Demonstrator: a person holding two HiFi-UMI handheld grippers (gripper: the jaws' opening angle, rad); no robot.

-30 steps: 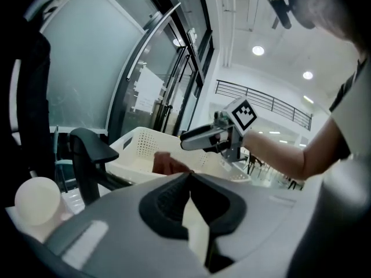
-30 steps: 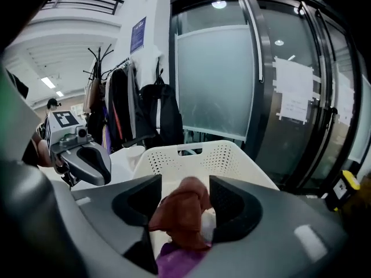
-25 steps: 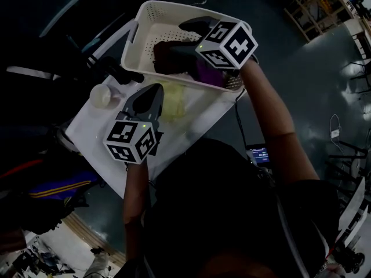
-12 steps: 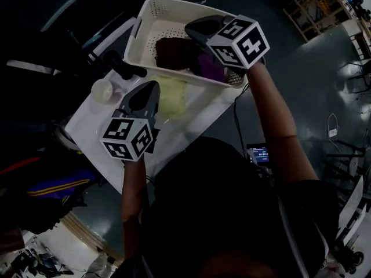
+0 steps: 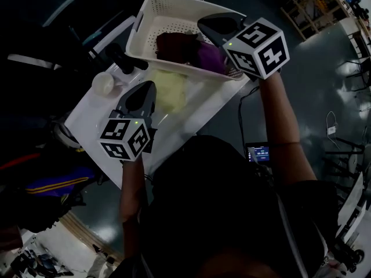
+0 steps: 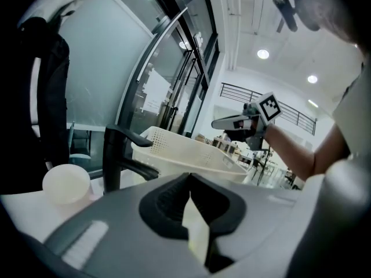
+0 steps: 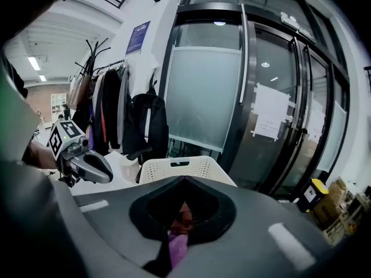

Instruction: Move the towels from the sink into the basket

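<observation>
The right hand-held gripper [image 5: 202,24], jaws together, hangs over the basket [image 5: 152,4] holding the red towel [image 5: 172,44] and purple towel [image 5: 210,57]. The left hand-held gripper [image 5: 152,84], also closed, is beside the yellow towel [image 5: 168,89] in the sink [image 5: 194,106].

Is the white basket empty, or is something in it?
Not empty. A dark red towel and a purple towel lie inside the basket.

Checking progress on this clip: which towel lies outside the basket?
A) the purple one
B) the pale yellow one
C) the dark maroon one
B: the pale yellow towel lies in the sink beside the basket, while the maroon towel and the purple towel are inside it.
</observation>
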